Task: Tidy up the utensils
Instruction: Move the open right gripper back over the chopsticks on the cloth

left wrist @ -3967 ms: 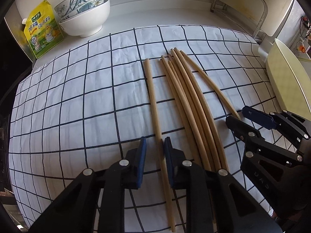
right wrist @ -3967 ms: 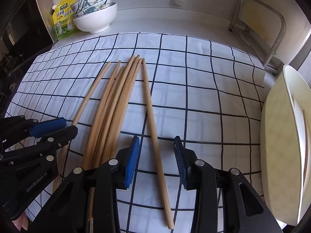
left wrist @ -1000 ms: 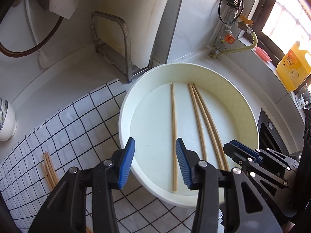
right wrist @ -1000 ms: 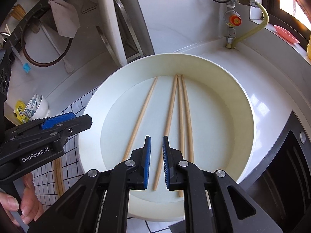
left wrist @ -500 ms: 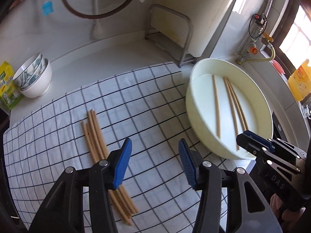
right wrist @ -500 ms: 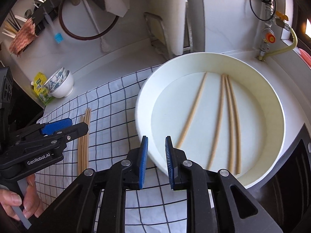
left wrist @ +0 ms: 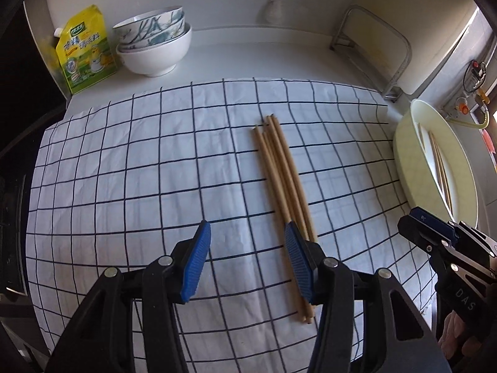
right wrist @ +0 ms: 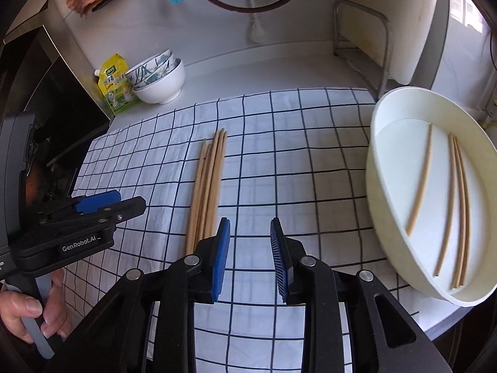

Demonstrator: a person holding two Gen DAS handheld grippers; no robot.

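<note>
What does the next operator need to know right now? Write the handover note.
Left gripper: open, empty, over the checked cloth just left of the chopstick bundle.
Right gripper: jaws just been opening, nothing between them, over the cloth right of the bundle.
Done: four chopsticks lie in the cream basin.
Left: the bundle on the cloth has yet to go into the basin.

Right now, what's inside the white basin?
Four chopsticks lie flat on the basin's floor: one apart at the left, three closer together at the right. Its near wall hides a strip of the floor.
</note>
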